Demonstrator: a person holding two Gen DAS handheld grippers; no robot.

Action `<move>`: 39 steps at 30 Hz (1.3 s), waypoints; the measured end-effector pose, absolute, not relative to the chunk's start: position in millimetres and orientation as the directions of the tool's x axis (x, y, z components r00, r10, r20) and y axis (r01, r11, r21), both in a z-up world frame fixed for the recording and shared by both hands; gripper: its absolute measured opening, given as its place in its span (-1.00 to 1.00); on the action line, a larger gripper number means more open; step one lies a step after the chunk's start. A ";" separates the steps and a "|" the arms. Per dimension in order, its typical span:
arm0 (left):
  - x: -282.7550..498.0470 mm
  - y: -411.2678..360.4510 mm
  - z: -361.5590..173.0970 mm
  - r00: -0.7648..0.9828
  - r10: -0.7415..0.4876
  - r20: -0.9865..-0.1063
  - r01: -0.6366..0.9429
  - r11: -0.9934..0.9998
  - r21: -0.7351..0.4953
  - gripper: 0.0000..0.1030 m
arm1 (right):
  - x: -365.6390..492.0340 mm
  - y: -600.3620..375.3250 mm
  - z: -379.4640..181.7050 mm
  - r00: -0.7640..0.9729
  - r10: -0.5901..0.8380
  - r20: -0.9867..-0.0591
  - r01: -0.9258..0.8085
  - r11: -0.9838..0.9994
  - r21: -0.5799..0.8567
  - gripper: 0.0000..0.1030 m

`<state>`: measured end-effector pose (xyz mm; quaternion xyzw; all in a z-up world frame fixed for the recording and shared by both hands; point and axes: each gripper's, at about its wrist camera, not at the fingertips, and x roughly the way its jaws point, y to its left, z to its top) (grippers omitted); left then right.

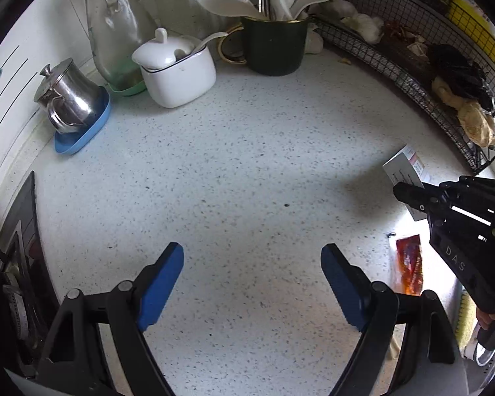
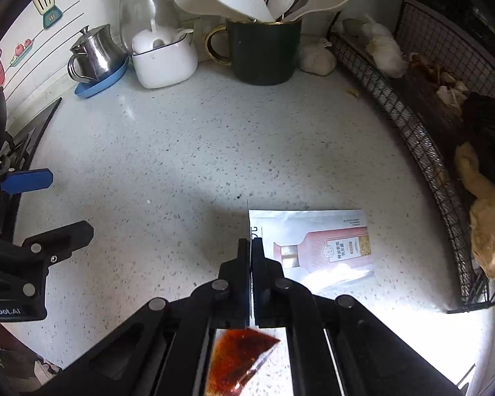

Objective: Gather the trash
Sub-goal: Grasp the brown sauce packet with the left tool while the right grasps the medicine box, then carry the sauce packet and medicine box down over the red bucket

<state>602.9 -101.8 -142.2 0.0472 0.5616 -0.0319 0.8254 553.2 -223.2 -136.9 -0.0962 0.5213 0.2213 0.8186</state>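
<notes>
A silver sachet [image 2: 316, 247] with a pink bottle printed on it lies on the speckled countertop [image 2: 168, 165]. My right gripper [image 2: 250, 242] is shut on the sachet's left edge, which stands up thin between the black fingers. In the left wrist view the same sachet [image 1: 409, 165] pokes out past the right gripper [image 1: 401, 191]. A red-brown sauce packet [image 2: 237, 356] lies flat under the right gripper, also seen as the sauce packet [image 1: 411, 267] at right. My left gripper [image 1: 252, 264] hangs open over bare countertop, with nothing between its blue pads [image 1: 163, 283].
Along the back stand a dark green mug [image 1: 274, 46] full of utensils, a white lidded pot [image 1: 178, 69], a glass bottle [image 1: 115, 33] and a steel pot [image 1: 69, 95] on a blue dish. A black wire basket [image 2: 422, 138] with ginger and garlic lines the right. A stove edge [image 1: 23, 231] is at left.
</notes>
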 end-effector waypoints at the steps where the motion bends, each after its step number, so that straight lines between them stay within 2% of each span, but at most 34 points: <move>1: 600.5 -107.9 -139.4 0.367 -0.013 -0.930 0.118 0.993 0.032 0.63 | 549.8 -227.0 -132.7 0.370 0.251 -0.894 -0.454 0.889 0.062 -0.99; 9: 593.9 -157.8 -132.1 0.375 -0.072 -0.924 0.231 0.973 0.018 0.63 | 537.4 -286.5 -131.1 0.412 0.192 -0.891 -0.348 0.937 0.041 -0.99; 21: 594.0 -213.4 -178.2 0.196 -0.209 -0.958 0.330 0.934 -0.136 0.63 | 523.3 -324.5 -150.0 0.380 0.183 -0.907 -0.234 0.967 0.097 -0.99; 29: 599.6 -247.1 -204.3 0.176 -0.143 -0.974 0.373 0.925 -0.069 0.62 | 523.2 -342.3 -154.1 0.360 0.201 -0.911 -0.191 0.972 0.139 -0.99; 32: 599.3 -252.5 -206.5 0.214 -0.079 -0.974 0.364 0.931 0.005 0.44 | 518.3 -354.5 -151.1 0.362 0.203 -0.910 -0.181 0.973 0.145 -0.99; 34: 598.3 -252.6 -203.3 0.223 -0.086 -0.971 0.358 0.934 -0.001 0.12 | 514.7 -358.7 -149.4 0.364 0.205 -0.909 -0.177 0.973 0.149 -0.99; 35: 597.8 -252.9 -200.3 0.225 -0.095 -0.970 0.356 0.934 -0.009 -0.23 | 514.4 -358.7 -148.2 0.364 0.209 -0.908 -0.176 0.972 0.153 -0.99; 37: 597.7 -251.7 -197.5 0.209 -0.131 -0.969 0.355 0.934 -0.049 -0.70 | 513.2 -359.5 -144.3 0.364 0.223 -0.904 -0.173 0.970 0.169 -0.99; 39: 596.5 -247.3 -193.0 0.213 -0.152 -0.965 0.338 0.938 -0.073 -0.80 | 512.1 -358.4 -136.8 0.374 0.225 -0.899 -0.175 0.970 0.170 -0.98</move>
